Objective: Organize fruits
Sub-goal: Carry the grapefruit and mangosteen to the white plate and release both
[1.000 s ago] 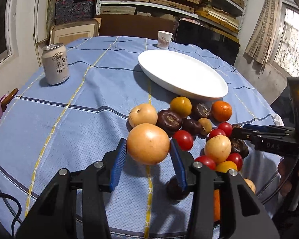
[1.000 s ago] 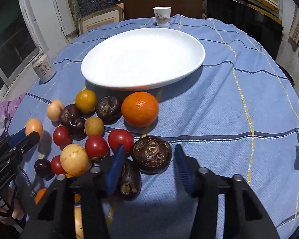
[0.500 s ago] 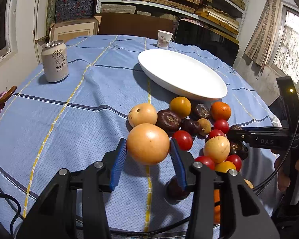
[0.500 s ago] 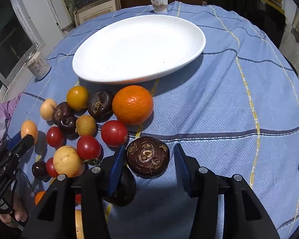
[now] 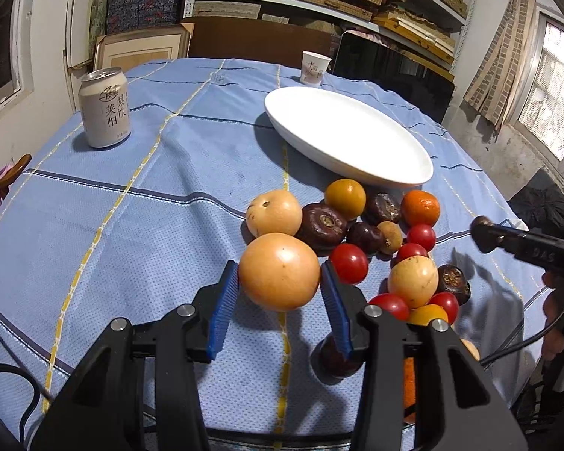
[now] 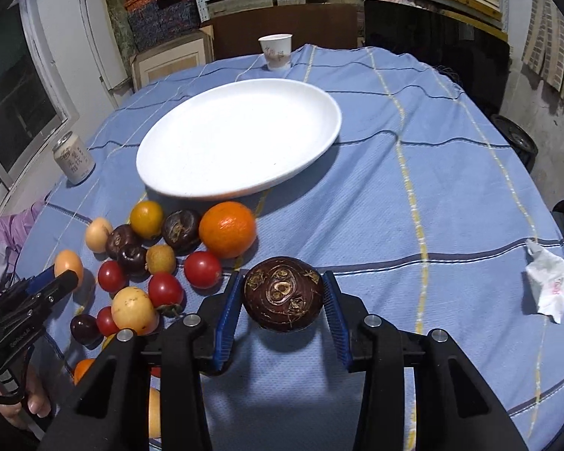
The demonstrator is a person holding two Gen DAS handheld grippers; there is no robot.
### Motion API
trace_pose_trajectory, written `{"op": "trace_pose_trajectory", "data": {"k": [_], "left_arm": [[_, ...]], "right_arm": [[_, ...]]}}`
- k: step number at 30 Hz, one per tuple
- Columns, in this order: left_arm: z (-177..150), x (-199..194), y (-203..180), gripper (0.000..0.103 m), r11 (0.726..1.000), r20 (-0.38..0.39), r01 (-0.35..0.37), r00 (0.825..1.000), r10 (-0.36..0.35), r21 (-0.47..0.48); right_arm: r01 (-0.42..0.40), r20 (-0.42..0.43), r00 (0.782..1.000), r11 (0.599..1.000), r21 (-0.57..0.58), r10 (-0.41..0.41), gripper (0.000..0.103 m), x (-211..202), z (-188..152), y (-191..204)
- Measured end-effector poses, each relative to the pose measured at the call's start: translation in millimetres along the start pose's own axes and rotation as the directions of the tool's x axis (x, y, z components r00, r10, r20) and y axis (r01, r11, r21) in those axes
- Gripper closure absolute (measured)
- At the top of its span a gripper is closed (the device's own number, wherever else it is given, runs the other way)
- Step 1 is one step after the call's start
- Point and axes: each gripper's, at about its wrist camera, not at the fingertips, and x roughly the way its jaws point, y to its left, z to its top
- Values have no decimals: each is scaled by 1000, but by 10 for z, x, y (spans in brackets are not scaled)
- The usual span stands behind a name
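Short of the white plate (image 6: 237, 139), both grippers hold fruit clear of the counter, ready to carry over: left gripper (image 5: 280, 293) fingers clamp a yellow pear (image 5: 279, 271), right gripper (image 6: 284, 302) fingers a dark chestnut (image 6: 283, 294).

Dark fruit (image 5: 332, 353) sat mostly hidden behind the left gripper's (image 5: 279, 302) right finger. An orange fruit (image 6: 82, 370) and a pale one (image 6: 153, 413) were half covered by the right gripper's (image 6: 283, 310) frame.

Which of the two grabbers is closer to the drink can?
Left. The left gripper, shut on a yellow-orange fruit, sits on the can's side of the fruit pile; the right gripper, gripping a dark brown fruit, is beyond the pile.
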Motion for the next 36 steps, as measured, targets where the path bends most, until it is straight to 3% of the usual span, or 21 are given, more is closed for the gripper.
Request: {"op": "trace_pose_trajectory", "data": {"k": [6, 12, 19, 24, 29, 33, 36], "left_arm": [[53, -42, -25, 59, 1000, 2, -10, 1000, 10, 10], [202, -239, -37, 59, 1000, 50, 17, 999, -17, 11], [314, -220, -130, 59, 999, 39, 23, 999, -25, 35], [739, -149, -276, 59, 997, 67, 23, 997, -28, 80], [1419, 251, -464, 59, 993, 75, 46, 996, -54, 106], [1872, 905, -508, 59, 994, -4, 63, 998, -63, 84], [2016, 1336, -507, 59, 995, -69, 63, 996, -59, 70]], "right_arm": [[0, 35, 999, 1000, 12, 0, 60, -71, -12, -110], [-12, 109, 994, 998, -55, 18, 60, -249, -39, -28], [-25, 98, 995, 998, -52, 30, 60, -178, -36, -57], [-35, 142, 989, 995, -98, 49, 60, -237, 350, -22], [4, 181, 983, 986, -168, 27, 60, -24, 1011, 63], [44, 181, 983, 976, -215, -5, 60, 479, 1519, 137], [54, 161, 987, 968, -243, -15, 60, 876, 1772, 186]]}}
